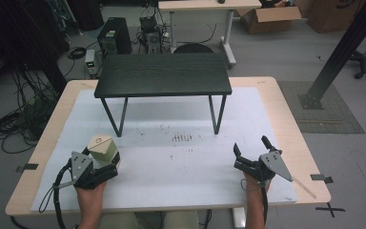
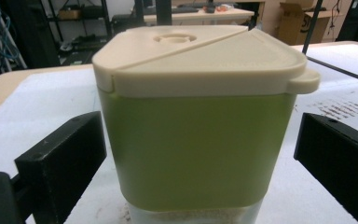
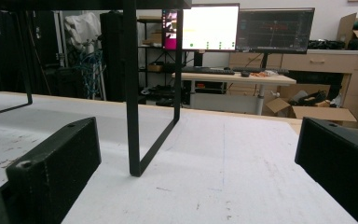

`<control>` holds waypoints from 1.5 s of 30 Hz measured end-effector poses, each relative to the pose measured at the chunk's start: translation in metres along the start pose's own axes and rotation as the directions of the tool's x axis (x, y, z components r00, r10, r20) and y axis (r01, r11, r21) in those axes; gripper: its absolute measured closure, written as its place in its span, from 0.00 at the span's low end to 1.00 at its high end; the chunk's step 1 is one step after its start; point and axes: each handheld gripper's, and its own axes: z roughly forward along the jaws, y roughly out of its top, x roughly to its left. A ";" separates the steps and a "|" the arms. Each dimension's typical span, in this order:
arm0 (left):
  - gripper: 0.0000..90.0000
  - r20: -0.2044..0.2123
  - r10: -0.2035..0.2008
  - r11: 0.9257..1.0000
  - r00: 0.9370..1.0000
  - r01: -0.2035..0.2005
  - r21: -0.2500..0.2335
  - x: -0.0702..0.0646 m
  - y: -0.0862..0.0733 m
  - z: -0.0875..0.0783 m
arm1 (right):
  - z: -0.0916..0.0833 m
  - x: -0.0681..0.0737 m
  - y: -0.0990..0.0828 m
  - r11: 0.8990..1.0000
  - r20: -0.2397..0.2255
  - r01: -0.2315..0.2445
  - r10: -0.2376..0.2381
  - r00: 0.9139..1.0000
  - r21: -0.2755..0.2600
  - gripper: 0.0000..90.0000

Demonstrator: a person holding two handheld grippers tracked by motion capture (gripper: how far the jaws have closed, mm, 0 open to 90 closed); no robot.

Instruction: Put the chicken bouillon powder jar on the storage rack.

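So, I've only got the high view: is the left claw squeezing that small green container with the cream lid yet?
Observer: Not yet. In the left gripper view the green plastic container sits between the jaws of the left claw, with a sliver of white table surface showing at one side.
Operator: Anything inside it?
Observer: Its clear bottom strip shows pale grainy stuff.
Operator: And the right claw?
Observer: The right claw is open and empty, facing a thin black metal table leg.
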 end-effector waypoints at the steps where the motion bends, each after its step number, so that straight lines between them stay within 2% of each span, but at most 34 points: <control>1: 0.03 -0.006 -0.001 1.000 1.000 0.001 0.005 0.000 0.000 0.001 | 0.000 0.000 0.000 1.000 0.000 0.000 0.000 1.000 0.000 0.00; 13: 0.07 -0.016 -0.023 0.998 1.000 0.024 0.064 0.000 -0.003 0.007 | 0.000 0.000 0.000 1.000 -0.005 0.000 0.000 1.000 -0.004 0.00; 23: 0.12 -0.018 -0.018 0.996 1.000 0.019 0.089 0.001 -0.005 0.010 | 0.000 0.000 0.000 1.000 -0.006 0.001 -0.001 1.000 -0.006 0.00; 35: 0.22 -0.007 -0.023 0.993 1.000 0.023 0.114 0.003 -0.006 0.013 | 0.000 0.000 0.000 1.000 -0.007 0.000 0.000 1.000 -0.004 0.00; 42: 0.32 -0.006 -0.018 0.993 1.000 0.018 0.118 0.003 -0.006 0.013 | -0.001 0.000 0.000 1.000 -0.007 0.001 -0.001 1.000 -0.006 0.00; 45: 0.32 -0.007 -0.014 0.993 1.000 0.014 0.118 0.003 -0.005 0.013 | -0.001 0.000 0.000 1.000 -0.007 0.000 0.000 1.000 -0.005 0.00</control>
